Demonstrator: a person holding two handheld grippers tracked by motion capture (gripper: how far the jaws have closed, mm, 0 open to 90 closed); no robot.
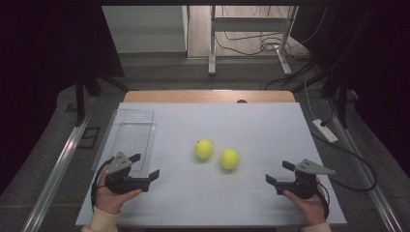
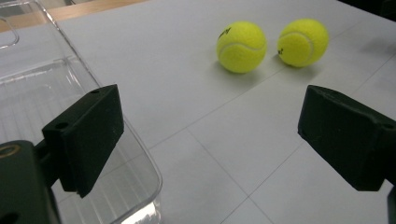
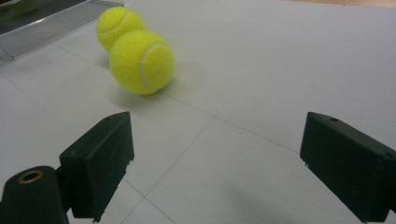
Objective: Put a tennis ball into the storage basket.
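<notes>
Two yellow tennis balls sit near the middle of the high view, the left ball (image 1: 203,149) and the right ball (image 1: 229,158) close together but apart, on the white table (image 1: 251,125), with a clear plastic tray (image 1: 131,126) at centre left. The left gripper (image 1: 144,166) at lower left and the right gripper (image 1: 279,172) at lower right both rest with jaws spread wide and empty. The balls look light, felt-covered and a little springy, so they should grip well but may roll if nudged; I would close the jaws across the widest middle of one ball
</notes>
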